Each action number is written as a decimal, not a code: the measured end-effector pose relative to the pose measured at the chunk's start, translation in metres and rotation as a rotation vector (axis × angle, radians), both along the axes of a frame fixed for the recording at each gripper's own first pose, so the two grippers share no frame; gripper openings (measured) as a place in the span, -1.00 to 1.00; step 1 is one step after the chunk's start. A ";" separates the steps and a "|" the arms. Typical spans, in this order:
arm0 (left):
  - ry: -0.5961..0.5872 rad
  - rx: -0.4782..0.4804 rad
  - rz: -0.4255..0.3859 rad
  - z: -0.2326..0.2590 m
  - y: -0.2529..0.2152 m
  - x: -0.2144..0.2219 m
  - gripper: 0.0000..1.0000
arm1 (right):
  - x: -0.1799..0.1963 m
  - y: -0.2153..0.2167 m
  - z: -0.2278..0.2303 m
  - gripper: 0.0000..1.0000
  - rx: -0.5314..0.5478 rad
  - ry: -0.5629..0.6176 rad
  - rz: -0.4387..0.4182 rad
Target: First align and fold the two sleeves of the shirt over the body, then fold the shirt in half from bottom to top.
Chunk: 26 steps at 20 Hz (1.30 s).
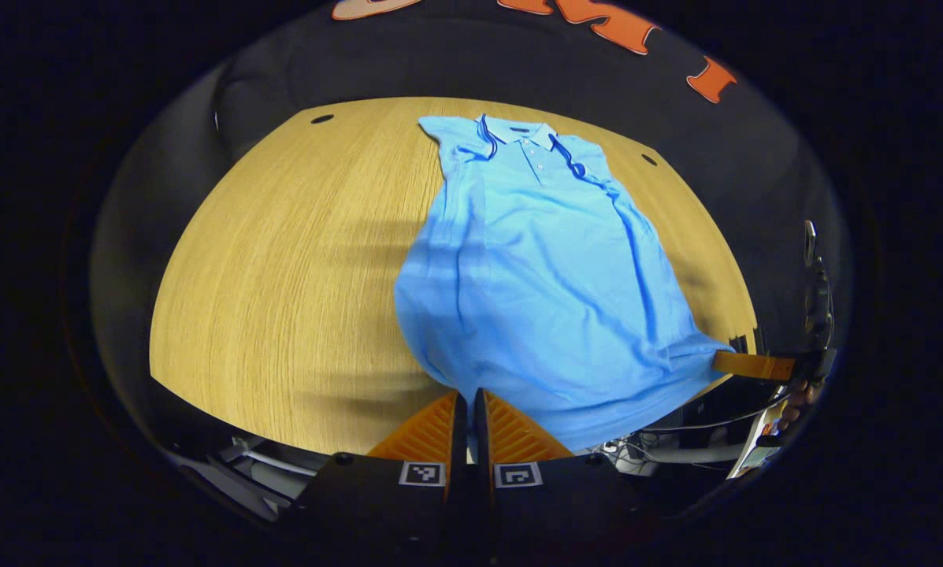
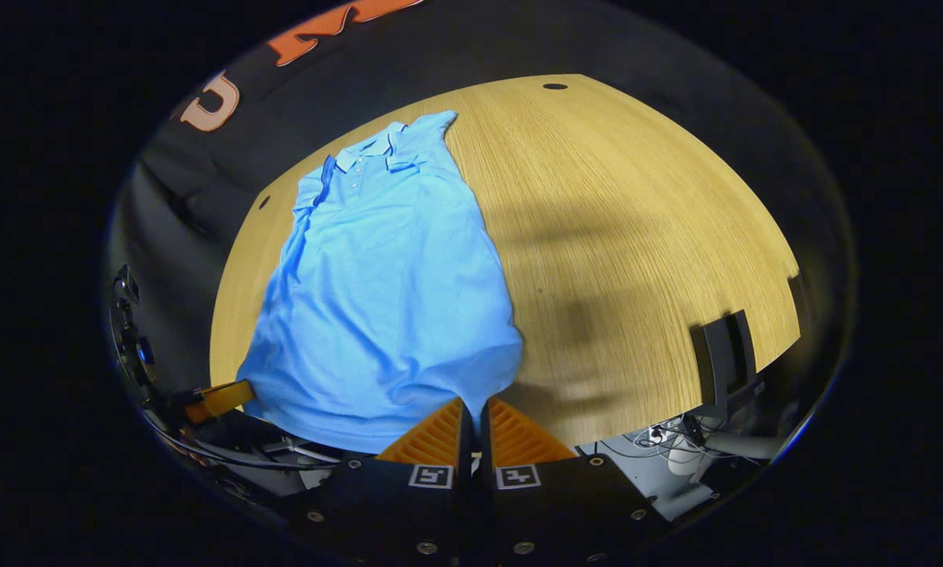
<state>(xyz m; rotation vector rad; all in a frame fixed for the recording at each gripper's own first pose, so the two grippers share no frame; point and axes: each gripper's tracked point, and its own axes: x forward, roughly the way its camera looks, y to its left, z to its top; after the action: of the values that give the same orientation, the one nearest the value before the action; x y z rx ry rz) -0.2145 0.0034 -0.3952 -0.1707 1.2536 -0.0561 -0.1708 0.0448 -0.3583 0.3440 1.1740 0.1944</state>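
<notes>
Light blue polo shirt (image 1: 550, 268) flat on wooden table (image 1: 282, 276), collar at far end, both sleeves folded in over body. Left gripper (image 1: 469, 409) pinched on hem at one bottom corner, fingers nearly together, thin cloth between. Right gripper (image 2: 475, 417) clamped same way on other bottom corner. Hem edge between corners hangs past table edge; cloth inside jaws hard to see

No readable text, labels, brands or numbers appear on anything in either view.
</notes>
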 end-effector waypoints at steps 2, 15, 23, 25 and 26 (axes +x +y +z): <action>-0.040 0.002 -0.004 0.017 0.000 0.017 -0.82 | 0.009 -0.002 0.012 -0.89 0.004 -0.027 0.015; -0.215 -0.039 -0.072 0.081 -0.005 0.139 -0.82 | 0.117 -0.006 0.101 -0.89 0.001 -0.172 0.024; -0.246 -0.069 -0.073 0.089 0.016 0.231 -0.82 | 0.206 0.013 0.123 -0.89 -0.050 -0.224 0.047; -0.251 -0.070 -0.082 0.083 0.022 0.259 -0.82 | 0.231 0.019 0.124 -0.89 -0.063 -0.227 0.051; -0.252 -0.068 -0.086 0.077 0.025 0.273 -0.82 | 0.244 0.022 0.123 -0.89 -0.070 -0.225 0.051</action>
<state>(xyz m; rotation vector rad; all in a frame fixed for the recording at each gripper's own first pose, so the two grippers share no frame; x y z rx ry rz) 0.0586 0.0289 -0.3181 -0.1627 1.0080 -0.1894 0.0734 0.0663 -0.2355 0.2243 0.9653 0.2294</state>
